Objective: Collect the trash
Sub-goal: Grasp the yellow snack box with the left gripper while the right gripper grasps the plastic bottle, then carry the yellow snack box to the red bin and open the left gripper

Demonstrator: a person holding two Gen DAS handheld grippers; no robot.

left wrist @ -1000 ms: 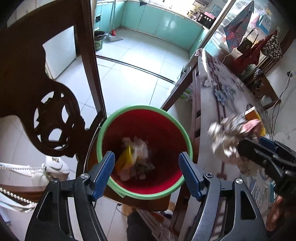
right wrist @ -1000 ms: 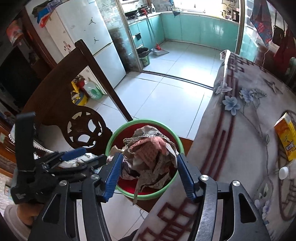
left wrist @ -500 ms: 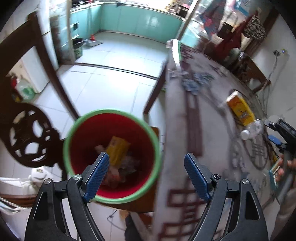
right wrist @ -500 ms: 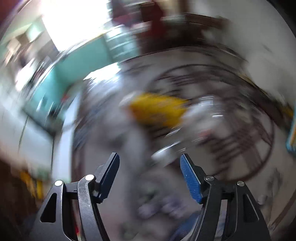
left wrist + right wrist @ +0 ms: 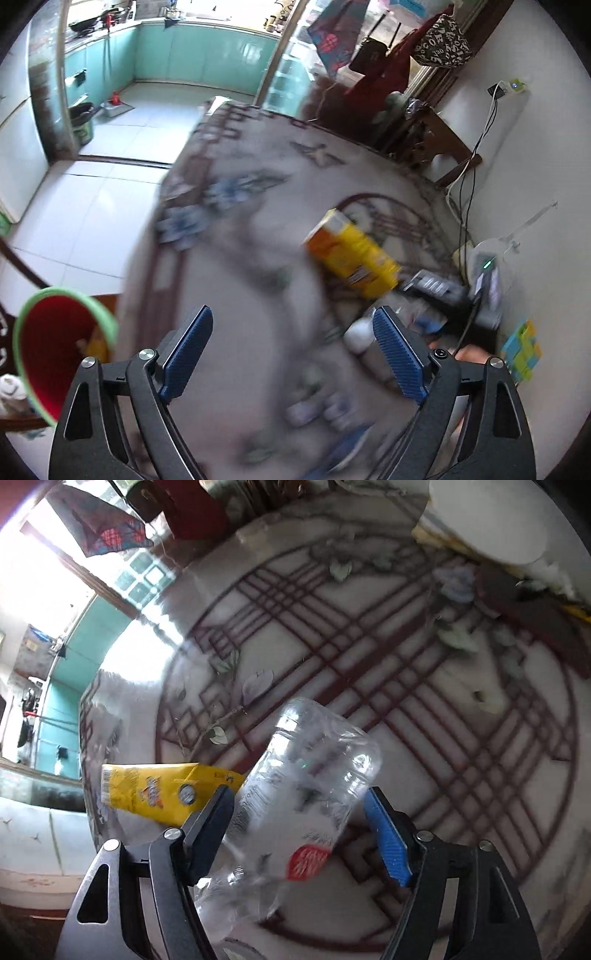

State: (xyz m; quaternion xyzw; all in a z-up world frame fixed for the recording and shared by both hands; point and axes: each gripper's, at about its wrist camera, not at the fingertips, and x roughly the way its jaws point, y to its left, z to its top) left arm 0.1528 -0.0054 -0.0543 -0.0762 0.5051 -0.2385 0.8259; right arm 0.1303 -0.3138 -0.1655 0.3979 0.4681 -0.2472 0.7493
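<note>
The worktop point(image 5: 229, 280), under a cloth with maroon lattice and blue flowers, fills both views. At eight o'clock in the left wrist view stands the red bin point(image 5: 55, 350) with its green rim, trash inside. A yellow carton point(image 5: 352, 258) lies on the cloth at two o'clock of the left tool point(image 5: 291, 354), whose jaws have just been opening and stand wide with nothing between them. The right tool point(image 5: 301, 830) has also just been opening; a clear plastic bottle point(image 5: 306, 794) lies between its jaws, ungripped.
</note>
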